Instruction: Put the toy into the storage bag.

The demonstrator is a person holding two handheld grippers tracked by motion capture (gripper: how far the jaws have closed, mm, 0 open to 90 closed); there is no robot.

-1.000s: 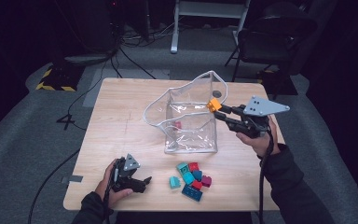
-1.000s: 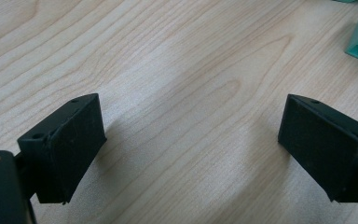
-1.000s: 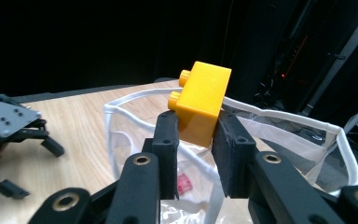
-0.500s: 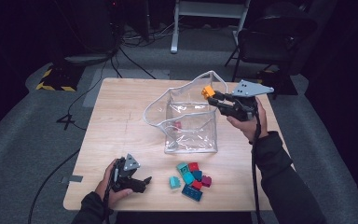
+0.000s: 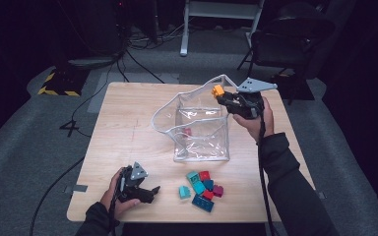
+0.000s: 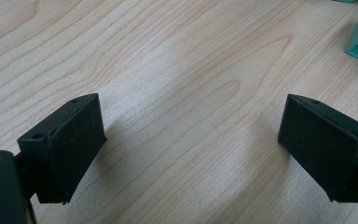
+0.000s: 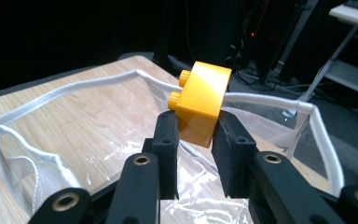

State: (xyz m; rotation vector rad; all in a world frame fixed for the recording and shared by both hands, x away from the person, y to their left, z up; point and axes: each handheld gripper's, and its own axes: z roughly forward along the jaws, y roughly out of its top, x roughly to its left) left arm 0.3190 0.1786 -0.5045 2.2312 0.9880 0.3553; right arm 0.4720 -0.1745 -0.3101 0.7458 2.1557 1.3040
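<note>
The right gripper (image 7: 193, 135) pinches an orange block (image 7: 200, 102) between its jaws, just above the far right corner of the clear bag (image 5: 197, 137). The left gripper (image 5: 145, 189) rests near the front left of the bag, jaws spread and empty. A pile of coloured blocks (image 5: 202, 189) lies in front of the bag.

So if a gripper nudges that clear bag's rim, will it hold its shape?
Probably not. The clear bag looks like thin crinkled film, and its white rim already sags and curves, so it would likely flex or fold. Nearly empty, it may also slide on the table.
</note>
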